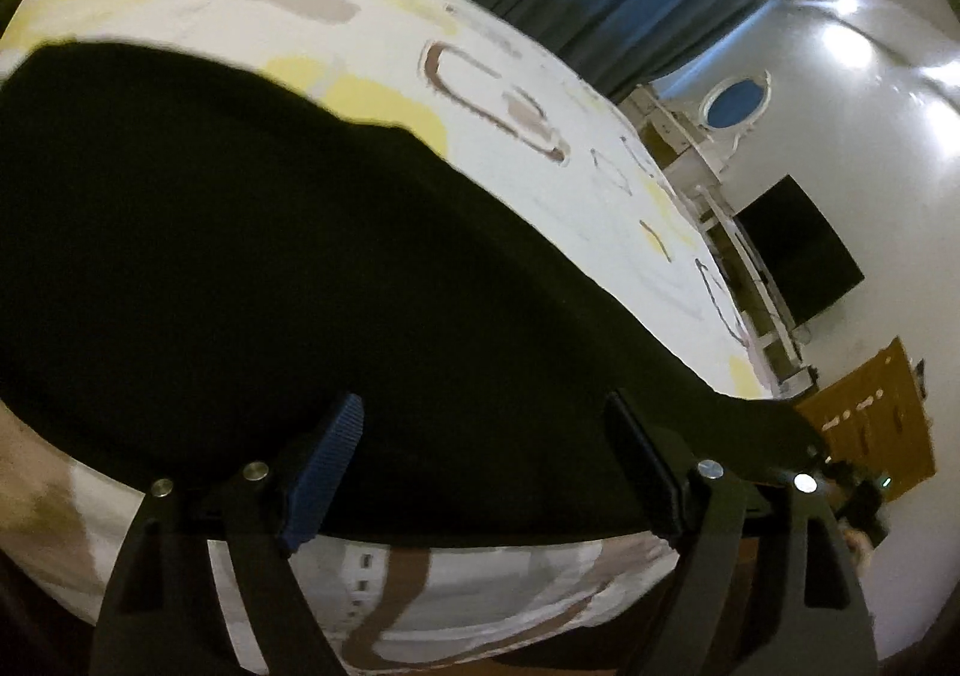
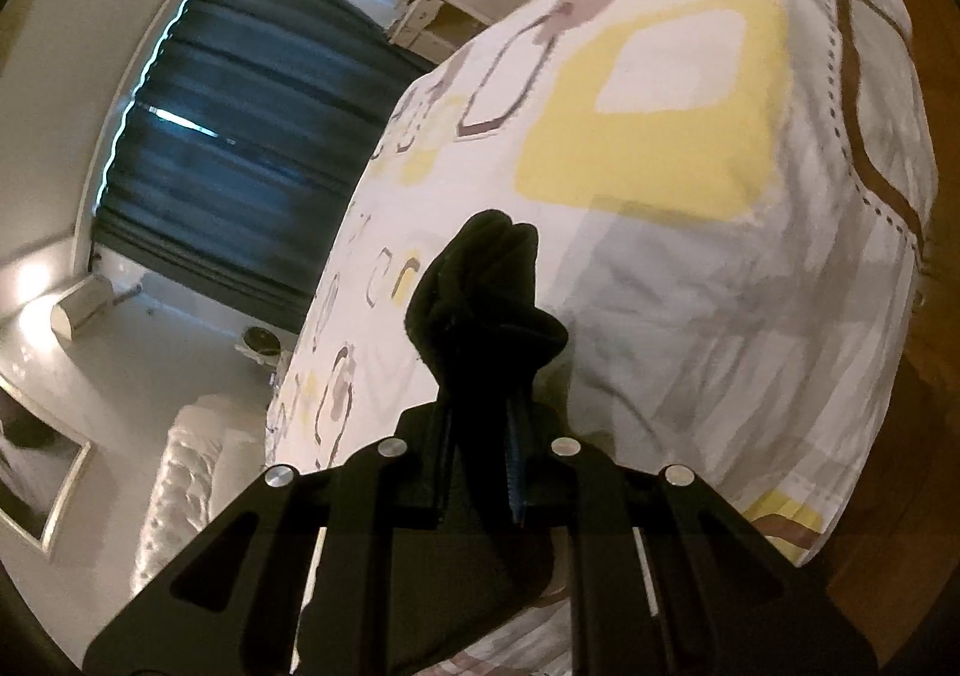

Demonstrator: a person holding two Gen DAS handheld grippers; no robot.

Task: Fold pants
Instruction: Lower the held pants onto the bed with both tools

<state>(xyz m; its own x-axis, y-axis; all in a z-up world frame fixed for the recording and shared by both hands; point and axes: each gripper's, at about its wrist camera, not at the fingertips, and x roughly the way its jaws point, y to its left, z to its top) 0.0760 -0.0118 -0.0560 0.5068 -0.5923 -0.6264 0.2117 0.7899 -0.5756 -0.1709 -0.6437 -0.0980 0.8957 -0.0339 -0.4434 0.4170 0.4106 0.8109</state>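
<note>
The black pants (image 1: 252, 268) lie spread across the patterned bed cover (image 1: 372, 33), filling most of the left wrist view. My left gripper (image 1: 486, 466) is open, its two fingers wide apart just above the near edge of the pants, holding nothing. My right gripper (image 2: 483, 454) is shut on a bunched corner of the black pants (image 2: 480, 292), which sticks up beyond the fingertips above the bed. In the left wrist view the pants stretch off to a lifted corner at the right (image 1: 774, 430).
The bed cover (image 2: 690, 268) is white with yellow and brown shapes. Dark blue curtains (image 2: 228, 147) hang behind the bed. A wooden floor (image 2: 900, 526) lies beside the bed, and a dark screen (image 1: 798, 250) and wooden cabinet (image 1: 876, 412) stand by the wall.
</note>
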